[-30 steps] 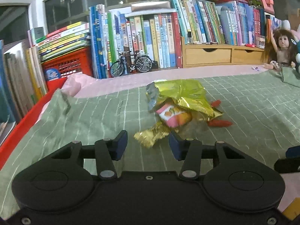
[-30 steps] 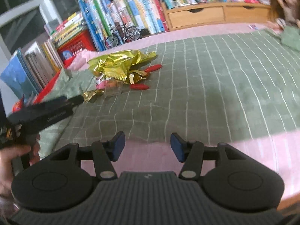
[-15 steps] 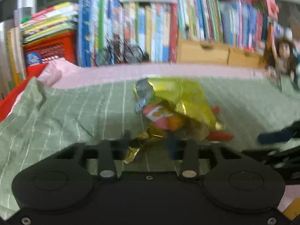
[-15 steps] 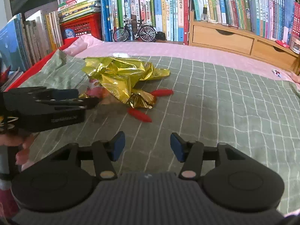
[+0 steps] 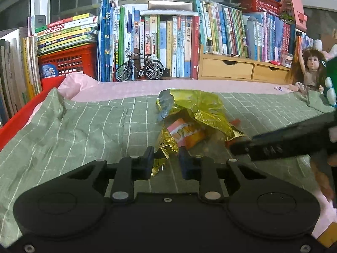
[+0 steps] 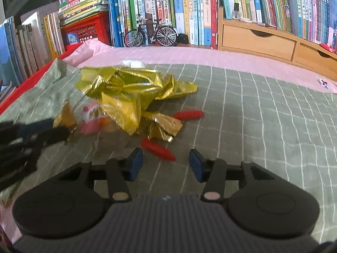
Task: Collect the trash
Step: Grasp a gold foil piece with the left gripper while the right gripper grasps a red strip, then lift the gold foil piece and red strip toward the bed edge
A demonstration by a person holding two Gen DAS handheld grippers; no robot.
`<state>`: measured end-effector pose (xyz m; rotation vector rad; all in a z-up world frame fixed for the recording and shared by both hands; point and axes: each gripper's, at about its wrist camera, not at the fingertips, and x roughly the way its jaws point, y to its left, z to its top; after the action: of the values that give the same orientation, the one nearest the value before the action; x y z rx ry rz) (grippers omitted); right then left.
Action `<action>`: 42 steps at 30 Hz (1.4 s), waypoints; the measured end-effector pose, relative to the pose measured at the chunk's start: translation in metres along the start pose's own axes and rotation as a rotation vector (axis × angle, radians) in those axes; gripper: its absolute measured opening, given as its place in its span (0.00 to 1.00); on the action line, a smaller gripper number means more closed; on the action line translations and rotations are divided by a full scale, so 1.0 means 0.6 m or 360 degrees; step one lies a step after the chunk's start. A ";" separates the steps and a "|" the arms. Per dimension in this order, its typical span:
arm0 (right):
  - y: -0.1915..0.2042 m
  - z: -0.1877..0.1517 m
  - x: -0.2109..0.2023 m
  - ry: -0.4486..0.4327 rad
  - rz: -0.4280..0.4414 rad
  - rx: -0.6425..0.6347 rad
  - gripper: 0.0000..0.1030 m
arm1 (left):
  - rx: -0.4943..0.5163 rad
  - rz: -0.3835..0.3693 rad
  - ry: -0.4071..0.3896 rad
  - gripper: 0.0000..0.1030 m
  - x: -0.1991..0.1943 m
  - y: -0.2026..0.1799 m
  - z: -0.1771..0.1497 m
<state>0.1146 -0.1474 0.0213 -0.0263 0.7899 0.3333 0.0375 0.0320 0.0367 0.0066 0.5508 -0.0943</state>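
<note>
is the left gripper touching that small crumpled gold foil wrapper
Touching. In the left wrist view the left gripper has just closed its jaws, and the small crumpled gold foil wrapper is pinched between the fingers.

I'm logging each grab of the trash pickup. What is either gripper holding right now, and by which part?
The left gripper is shut on the small gold foil wrapper, pinching its lower crumpled end. The right gripper is open and holds nothing.
</note>
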 end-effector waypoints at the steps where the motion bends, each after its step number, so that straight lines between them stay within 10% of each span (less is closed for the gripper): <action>1: 0.000 0.002 0.004 -0.0005 0.0012 0.0002 0.53 | 0.0005 0.0005 -0.0010 0.22 -0.005 0.000 -0.002; 11: 0.005 -0.002 -0.001 -0.0019 0.0035 -0.0054 0.13 | -0.0018 -0.0024 -0.0049 0.20 -0.029 -0.006 -0.006; 42: -0.029 -0.103 -0.159 -0.0147 0.0108 0.0065 0.13 | 0.0057 -0.0255 -0.0066 0.19 -0.129 -0.096 -0.042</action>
<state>0.0145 -0.2004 0.0428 0.0539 0.7066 0.3801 -0.0465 -0.0178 0.0568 -0.0045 0.5073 -0.2600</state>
